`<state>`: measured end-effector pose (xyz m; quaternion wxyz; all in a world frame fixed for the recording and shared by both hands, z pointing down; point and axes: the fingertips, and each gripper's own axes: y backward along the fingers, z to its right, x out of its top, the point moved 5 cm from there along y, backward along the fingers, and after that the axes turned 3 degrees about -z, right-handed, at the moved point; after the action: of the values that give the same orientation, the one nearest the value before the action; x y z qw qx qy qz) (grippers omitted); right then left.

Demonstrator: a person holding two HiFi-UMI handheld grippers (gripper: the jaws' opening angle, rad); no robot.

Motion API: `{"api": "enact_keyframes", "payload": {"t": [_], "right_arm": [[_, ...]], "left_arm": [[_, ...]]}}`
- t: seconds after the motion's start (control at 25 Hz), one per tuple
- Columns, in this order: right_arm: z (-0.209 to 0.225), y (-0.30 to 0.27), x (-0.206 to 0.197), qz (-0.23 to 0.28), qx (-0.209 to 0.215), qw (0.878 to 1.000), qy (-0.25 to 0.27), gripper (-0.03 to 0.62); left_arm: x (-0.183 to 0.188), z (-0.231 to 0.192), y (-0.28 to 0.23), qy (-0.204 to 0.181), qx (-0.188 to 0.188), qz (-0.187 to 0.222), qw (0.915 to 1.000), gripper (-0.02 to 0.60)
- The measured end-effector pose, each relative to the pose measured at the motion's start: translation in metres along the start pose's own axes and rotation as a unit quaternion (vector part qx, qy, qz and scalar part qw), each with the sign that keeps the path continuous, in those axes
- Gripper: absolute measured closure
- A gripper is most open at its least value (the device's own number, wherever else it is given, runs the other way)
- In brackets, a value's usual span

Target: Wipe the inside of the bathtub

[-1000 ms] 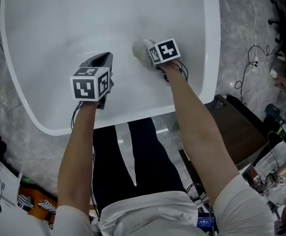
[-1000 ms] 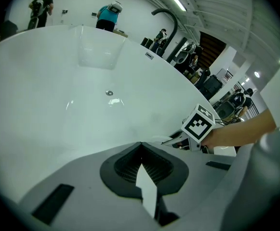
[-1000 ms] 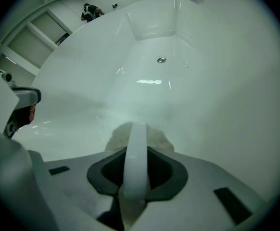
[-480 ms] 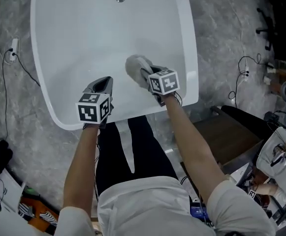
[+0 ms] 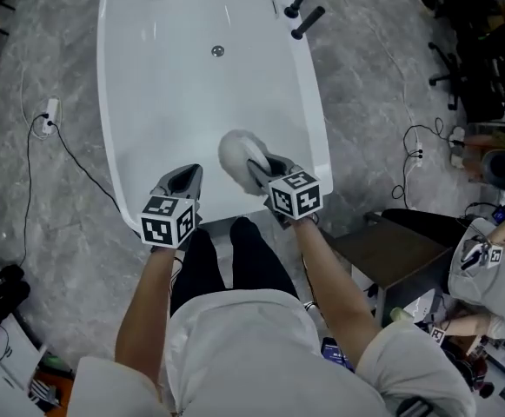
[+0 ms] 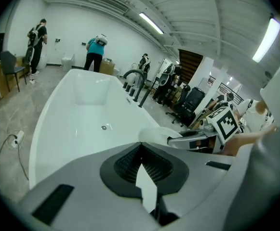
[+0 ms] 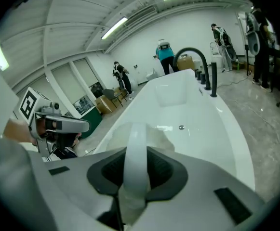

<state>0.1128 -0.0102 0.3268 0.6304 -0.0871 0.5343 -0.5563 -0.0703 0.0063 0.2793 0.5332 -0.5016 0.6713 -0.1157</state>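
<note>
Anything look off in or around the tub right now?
Nothing stands out. The bathtub looks intact with no spill showing, the right gripper grips the wiping pad over its near end, and the left gripper holds nothing.

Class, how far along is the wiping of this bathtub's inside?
Done: the right gripper has the white cloth clamped. In hand: cloth over the bathtub near end; contact unclear. Remaining: the stretch toward the drain; no streaks show what's wiped. The left gripper is shut, empty.
</note>
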Motion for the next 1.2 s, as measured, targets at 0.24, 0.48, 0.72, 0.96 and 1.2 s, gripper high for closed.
{"api": "enact_keyframes", "payload": {"t": [0.24, 0.48, 0.72, 0.96, 1.2], "right_arm": [[-0.051, 0.057, 0.032, 0.047, -0.005, 0.999, 0.021, 0.500], [-0.083, 0.098, 0.051, 0.090, -0.008, 0.995, 0.039, 0.500], [-0.118, 0.130, 0.077, 0.134, -0.003, 0.988, 0.071, 0.499], [-0.134, 0.150, 0.090, 0.166, -0.011, 0.983, 0.081, 0.500], [-0.136, 0.164, 0.094, 0.191, -0.030, 0.978, 0.082, 0.500]], "left_arm": [[0.018, 0.014, 0.063, -0.016, -0.002, 0.039, 0.9991, 0.577], [0.035, 0.029, 0.106, -0.032, -0.004, 0.079, 0.9963, 0.577], [0.054, 0.036, 0.146, -0.043, -0.001, 0.123, 0.9915, 0.577], [0.067, 0.037, 0.175, -0.054, 0.006, 0.150, 0.9872, 0.577], [0.073, 0.026, 0.197, -0.056, 0.025, 0.183, 0.9812, 0.577]]}}
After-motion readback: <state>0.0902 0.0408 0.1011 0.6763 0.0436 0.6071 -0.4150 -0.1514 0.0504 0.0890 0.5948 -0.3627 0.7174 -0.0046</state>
